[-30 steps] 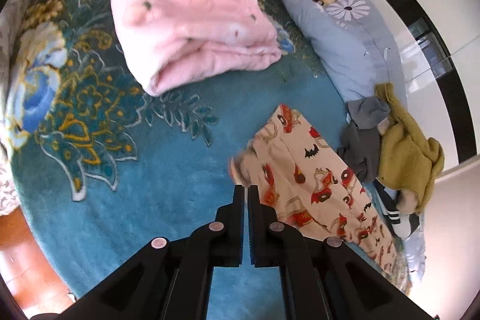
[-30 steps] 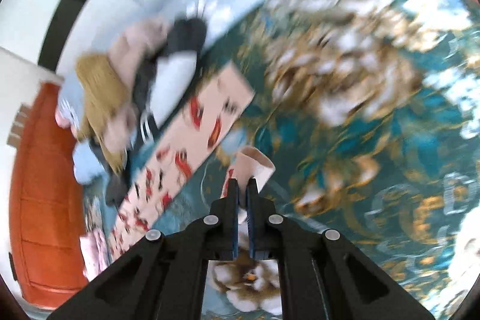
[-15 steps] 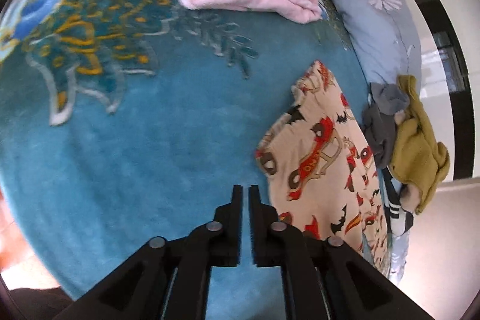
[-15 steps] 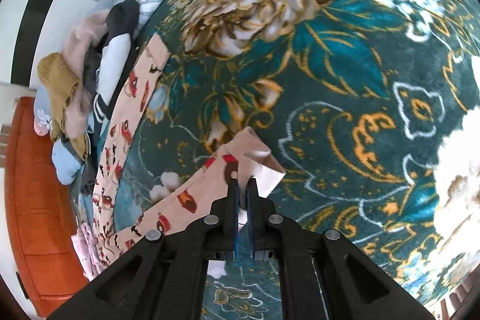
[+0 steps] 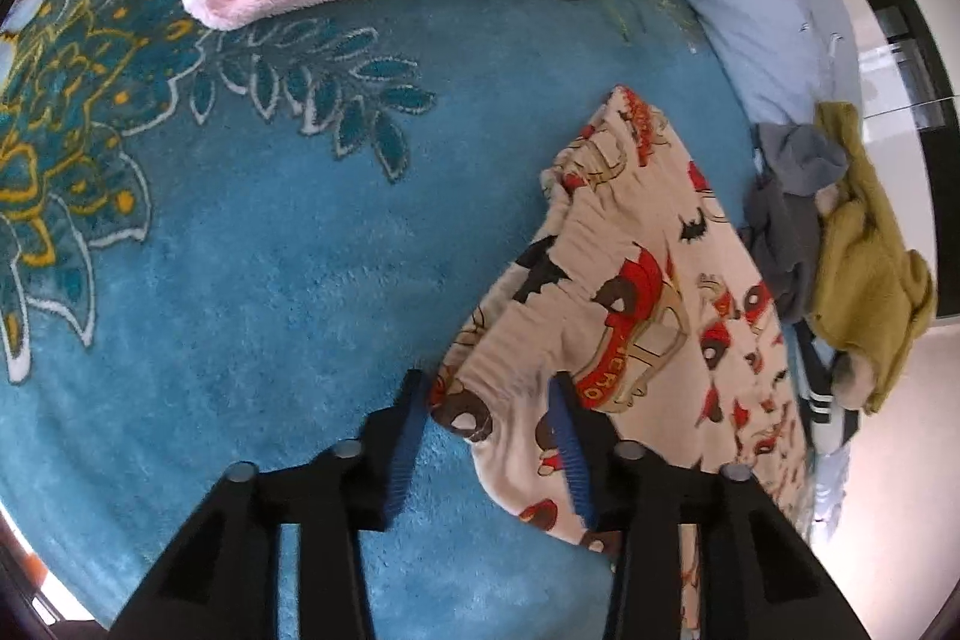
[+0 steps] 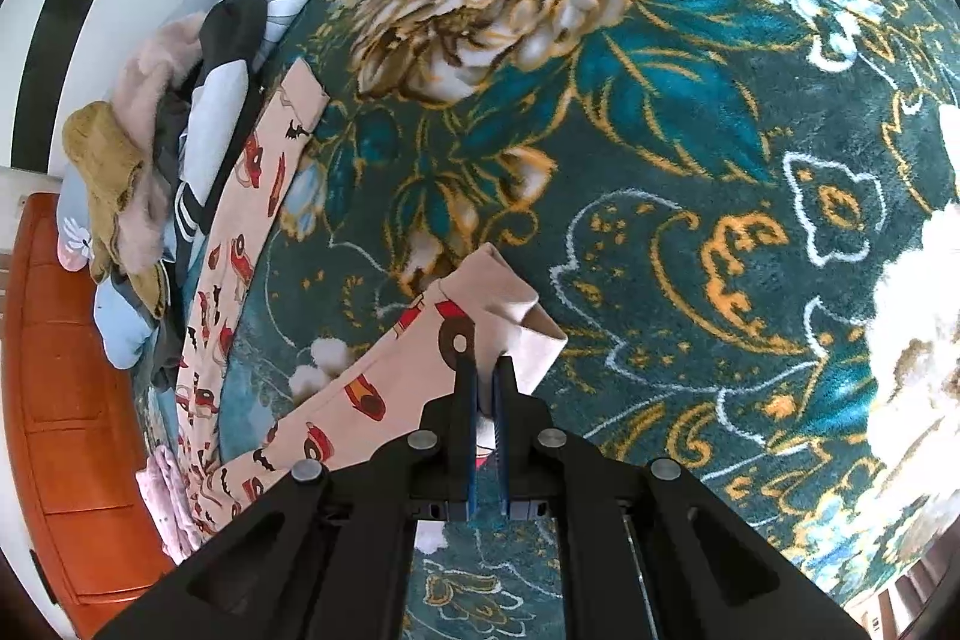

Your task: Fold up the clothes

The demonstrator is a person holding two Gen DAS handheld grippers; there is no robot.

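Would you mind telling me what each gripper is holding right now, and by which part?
The right gripper is shut on the car-print pants at a leg cuff. The left gripper holds nothing; its open jaws straddle the waistband end.

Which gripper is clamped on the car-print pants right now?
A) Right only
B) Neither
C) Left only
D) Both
A: the right gripper is shut on a cuff of the car-print pants, while the left gripper stands open around the pants' waistband edge, not yet closed.
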